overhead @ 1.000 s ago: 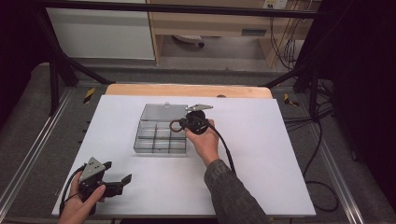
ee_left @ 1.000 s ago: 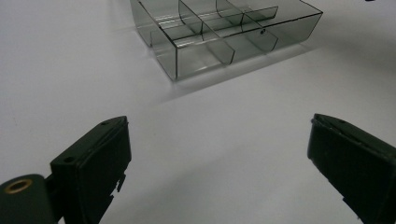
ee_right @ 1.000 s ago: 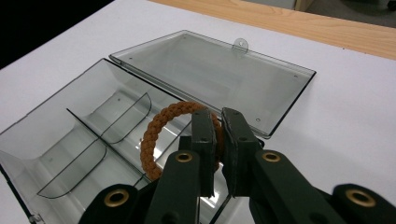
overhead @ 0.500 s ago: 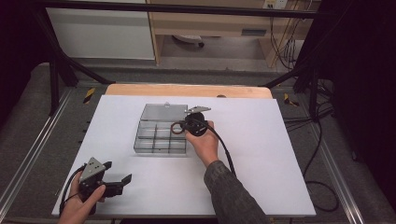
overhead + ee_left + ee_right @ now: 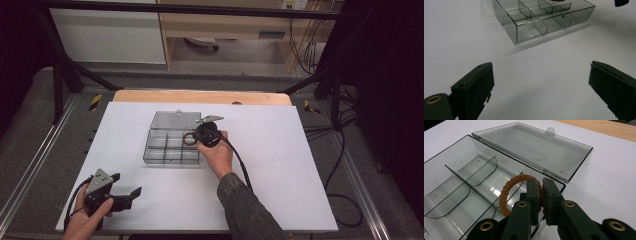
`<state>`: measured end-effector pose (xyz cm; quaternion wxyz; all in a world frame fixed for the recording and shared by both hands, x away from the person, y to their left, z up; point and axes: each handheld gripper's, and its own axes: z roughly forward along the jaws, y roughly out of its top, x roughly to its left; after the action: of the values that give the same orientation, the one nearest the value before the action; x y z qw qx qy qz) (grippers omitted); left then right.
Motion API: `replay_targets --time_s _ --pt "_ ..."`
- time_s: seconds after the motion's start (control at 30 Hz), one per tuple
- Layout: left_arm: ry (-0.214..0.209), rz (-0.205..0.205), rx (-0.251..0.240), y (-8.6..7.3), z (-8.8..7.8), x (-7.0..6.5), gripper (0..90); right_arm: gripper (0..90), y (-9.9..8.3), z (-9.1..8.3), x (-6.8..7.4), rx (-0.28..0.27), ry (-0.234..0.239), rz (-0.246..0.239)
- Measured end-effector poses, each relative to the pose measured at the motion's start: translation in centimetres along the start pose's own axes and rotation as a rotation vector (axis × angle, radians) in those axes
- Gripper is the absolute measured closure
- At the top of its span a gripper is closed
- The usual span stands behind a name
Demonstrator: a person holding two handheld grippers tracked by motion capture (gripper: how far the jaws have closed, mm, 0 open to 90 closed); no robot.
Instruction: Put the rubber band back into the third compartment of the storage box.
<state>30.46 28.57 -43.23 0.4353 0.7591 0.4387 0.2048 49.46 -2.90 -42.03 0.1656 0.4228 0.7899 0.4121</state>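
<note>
White table (image 5: 280, 165), right gripper (image 5: 539, 185) fingers pinching brown braided ring (image 5: 506, 192) over clear box (image 5: 456, 182), left gripper (image 5: 540, 82) fingers wide, empty.

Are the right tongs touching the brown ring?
Touching. In the right gripper view, the right tongs are shut on the brown braided ring, pinching its right side between the two jaws above the clear box.

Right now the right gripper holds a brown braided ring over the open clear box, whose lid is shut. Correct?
Not quite: the lid lies open, folded back flat behind the clear box, as the right gripper view shows. The right gripper does hold the brown braided ring over it.
</note>
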Motion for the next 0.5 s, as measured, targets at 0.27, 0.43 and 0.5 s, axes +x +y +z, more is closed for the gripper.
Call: replay_targets --time_s 0.27,0.43,0.5 --pt "0.001 -0.001 -0.001 0.0 -0.02 0.03 6.2 83.8 0.03 0.08 -0.08 0.0 -0.008 -0.003" --pt "0.0 0.0 -0.002 0.0 -0.01 0.01 6.2 83.8 0.06 0.05 -0.06 0.005 -0.013 -0.005" --pt "0.0 -0.001 -0.001 0.0 -0.02 0.03 6.2 83.7 0.08 -0.01 -0.06 0.006 -0.012 -0.005"
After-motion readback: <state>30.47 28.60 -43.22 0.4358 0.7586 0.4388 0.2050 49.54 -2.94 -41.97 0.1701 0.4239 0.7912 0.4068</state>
